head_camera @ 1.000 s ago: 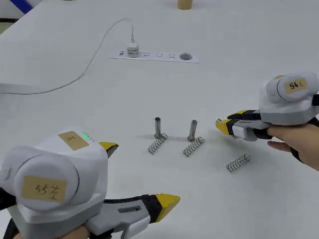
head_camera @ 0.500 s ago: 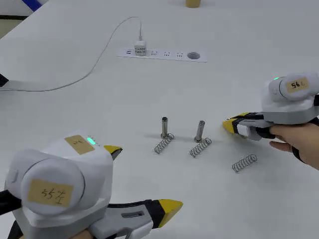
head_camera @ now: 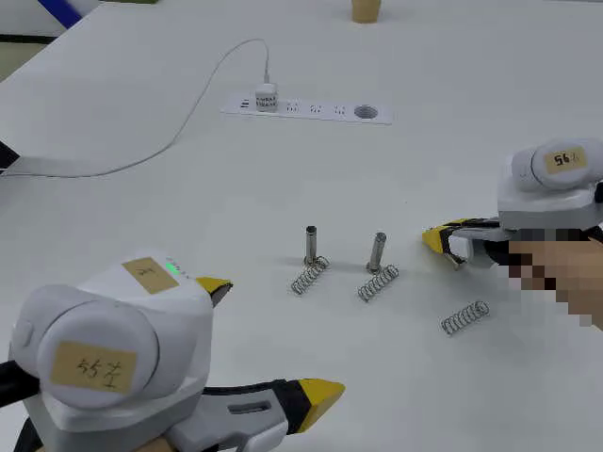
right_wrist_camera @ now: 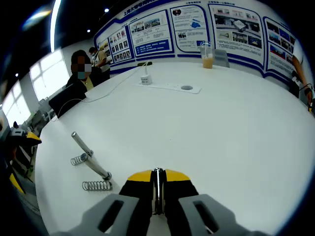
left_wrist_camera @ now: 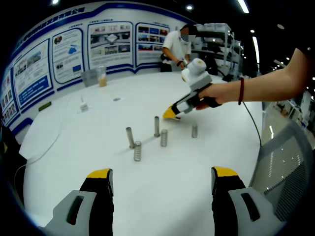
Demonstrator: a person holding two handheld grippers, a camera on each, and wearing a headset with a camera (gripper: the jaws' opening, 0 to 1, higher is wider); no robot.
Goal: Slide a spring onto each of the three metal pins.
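While your right gripper [right_wrist_camera: 157, 175] has its jaws pressed together on a thin sliver of metal, which I take to be the third pin [right_wrist_camera: 157, 194], your left gripper [left_wrist_camera: 162, 173] hangs low over the white bench [head_camera: 452, 141] with its jaws wide apart and nothing between them. Just beyond the right gripper's tips, two steel pins stand upright side by side, the first pin [head_camera: 311, 242] and the second pin [head_camera: 378, 250]. Each has a spring lying on its side at its foot. The first spring [head_camera: 309, 275] is touching or nearly touching its pin, and the second spring [head_camera: 378, 282] lies just beside its own. The loose spring [head_camera: 464, 317] lies apart from these, near the right gripper. No pin wears a spring yet.

Expect the springs to be light, open-coiled wire that rolls and squashes easily. Pinch one gently across the coils near one end, leaving the other mouth free for the pin. The pins look stiff but tippy, so lower the spring straight down.
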